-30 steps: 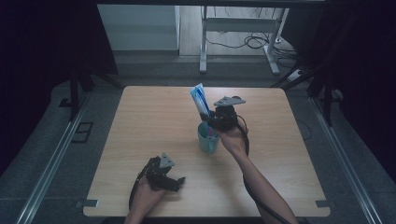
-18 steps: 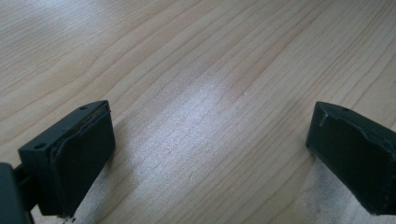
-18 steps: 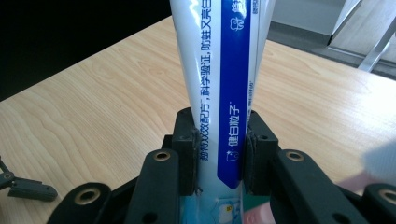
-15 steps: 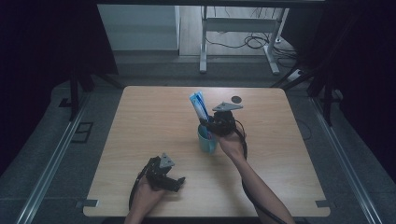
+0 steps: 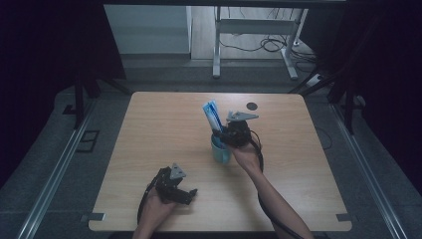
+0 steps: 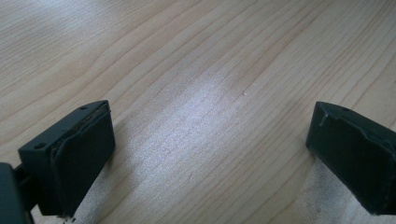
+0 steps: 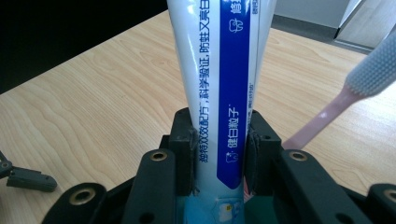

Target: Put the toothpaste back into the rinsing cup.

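The right gripper [image 7: 219, 149] pinches a white and blue plastic toothpaste tube [image 7: 219, 70], which stands up out of a round teal cup [image 5: 220, 152] near the middle of the light wooden tabletop [image 5: 164, 124]. A pink toothbrush with grey bristles [image 7: 373, 70] leans just beside the tube. The left gripper [image 6: 210, 154] rests on the tabletop well apart from the cup, near the front edge, with its jaws spread wide and nothing between them.

In the right gripper view, the white-and-blue printed toothpaste tube [image 7: 219, 79] runs off the top edge, its lower end hidden behind the right hand-held gripper [image 7: 219, 154]. The pink toothbrush with grey bristles [image 7: 355, 88] is cut by the right edge. From above, the teal cup [image 5: 220, 151] is partly covered by that gripper.
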Tool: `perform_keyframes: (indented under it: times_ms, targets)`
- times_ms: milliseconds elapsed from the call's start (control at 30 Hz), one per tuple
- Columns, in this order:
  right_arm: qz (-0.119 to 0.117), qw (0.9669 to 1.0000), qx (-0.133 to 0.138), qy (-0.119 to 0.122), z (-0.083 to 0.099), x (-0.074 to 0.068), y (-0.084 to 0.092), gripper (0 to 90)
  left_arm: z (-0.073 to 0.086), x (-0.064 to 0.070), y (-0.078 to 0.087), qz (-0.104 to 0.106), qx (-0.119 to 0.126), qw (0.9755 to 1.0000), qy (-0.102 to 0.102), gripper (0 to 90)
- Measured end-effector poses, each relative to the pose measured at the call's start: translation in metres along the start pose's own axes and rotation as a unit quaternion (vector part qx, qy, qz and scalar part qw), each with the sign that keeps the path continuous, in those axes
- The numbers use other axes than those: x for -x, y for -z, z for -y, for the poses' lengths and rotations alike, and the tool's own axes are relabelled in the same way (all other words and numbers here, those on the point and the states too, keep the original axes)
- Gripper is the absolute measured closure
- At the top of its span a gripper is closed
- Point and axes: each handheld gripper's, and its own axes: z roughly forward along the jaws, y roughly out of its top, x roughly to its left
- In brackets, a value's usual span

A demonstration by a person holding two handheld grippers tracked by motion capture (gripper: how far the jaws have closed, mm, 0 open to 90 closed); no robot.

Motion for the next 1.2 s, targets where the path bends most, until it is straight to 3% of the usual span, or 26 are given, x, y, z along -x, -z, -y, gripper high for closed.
perform_keyframes:
  times_ms: [367,833,1200]
  targets:
    - [-0.003,0.9996,-0.027,0.003,0.009,0.003,-0.002,66.2,0.000,0.000,0.000,0.000,0.000,1.0000,0.000,1.2]
    - [-0.015,0.9992,-0.035,-0.008,0.009,0.005,0.000,61.9,0.000,0.000,0.000,0.000,0.000,1.0000,0.000,1.2]
    - [-0.026,0.9985,-0.047,0.007,0.006,0.004,0.006,50.6,0.000,0.000,0.000,0.000,0.000,1.0000,0.000,1.2]
